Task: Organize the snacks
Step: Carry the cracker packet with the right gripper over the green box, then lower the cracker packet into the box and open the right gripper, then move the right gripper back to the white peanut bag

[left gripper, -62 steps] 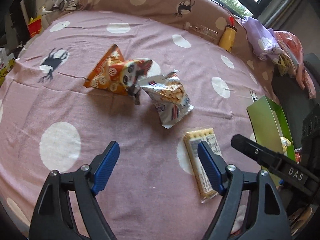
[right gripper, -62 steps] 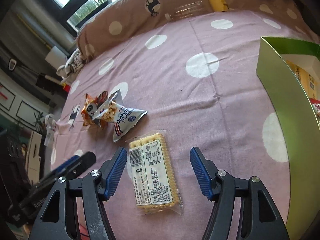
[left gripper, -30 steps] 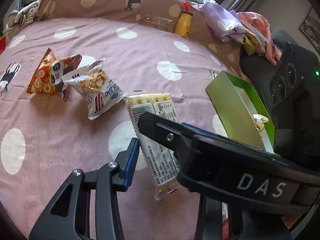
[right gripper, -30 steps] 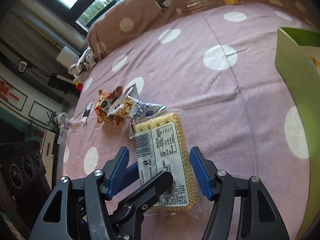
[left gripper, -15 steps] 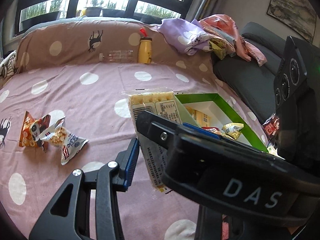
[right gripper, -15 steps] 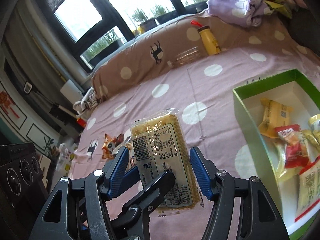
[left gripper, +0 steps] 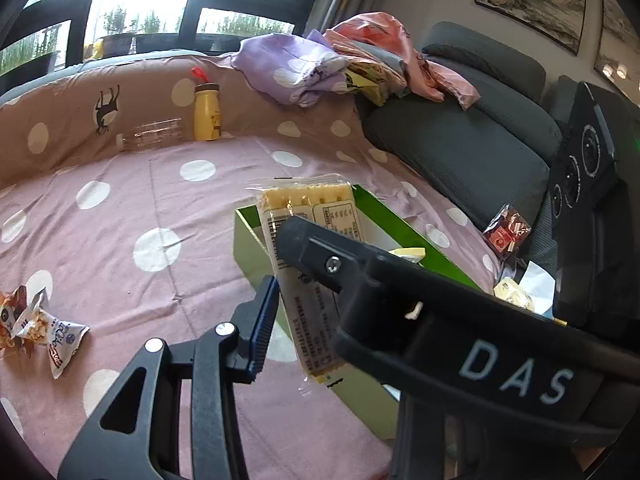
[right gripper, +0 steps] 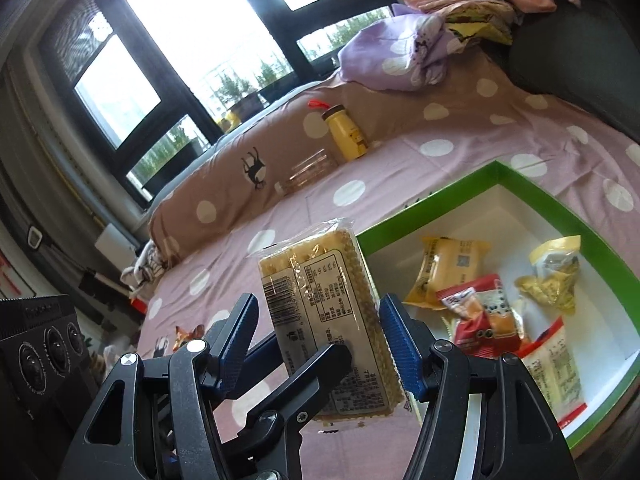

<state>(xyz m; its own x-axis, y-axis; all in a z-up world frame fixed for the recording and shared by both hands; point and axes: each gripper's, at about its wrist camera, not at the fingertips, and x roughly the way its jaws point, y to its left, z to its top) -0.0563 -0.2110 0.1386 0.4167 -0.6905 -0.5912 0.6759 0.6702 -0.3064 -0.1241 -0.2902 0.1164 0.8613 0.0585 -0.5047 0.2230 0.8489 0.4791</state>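
A long clear pack of yellow crackers (right gripper: 328, 312) is held in the air beside the green box's near-left wall (right gripper: 420, 216). It also shows in the left wrist view (left gripper: 316, 272). My left gripper (left gripper: 292, 312) is shut on its lower part; one left finger crosses in front of the right camera. My right gripper (right gripper: 320, 344) brackets the pack's sides, its blue pads (right gripper: 398, 346) close to it; contact is unclear. The green box (left gripper: 248, 252) holds several wrapped snacks (right gripper: 476, 312). Two snack bags (left gripper: 44, 332) lie on the pink dotted cloth far left.
A yellow bottle (right gripper: 346, 132) and a clear bottle (right gripper: 308, 172) lie by the brown dotted cushion (left gripper: 80, 120). Heaped clothes (left gripper: 352, 64) sit on a grey sofa (left gripper: 460, 144). A red snack pack (left gripper: 506, 232) lies right of the box.
Both grippers have lifted the cracker pack off the cloth and carried it right, up to the green box. The two snack bags stay behind on the left.
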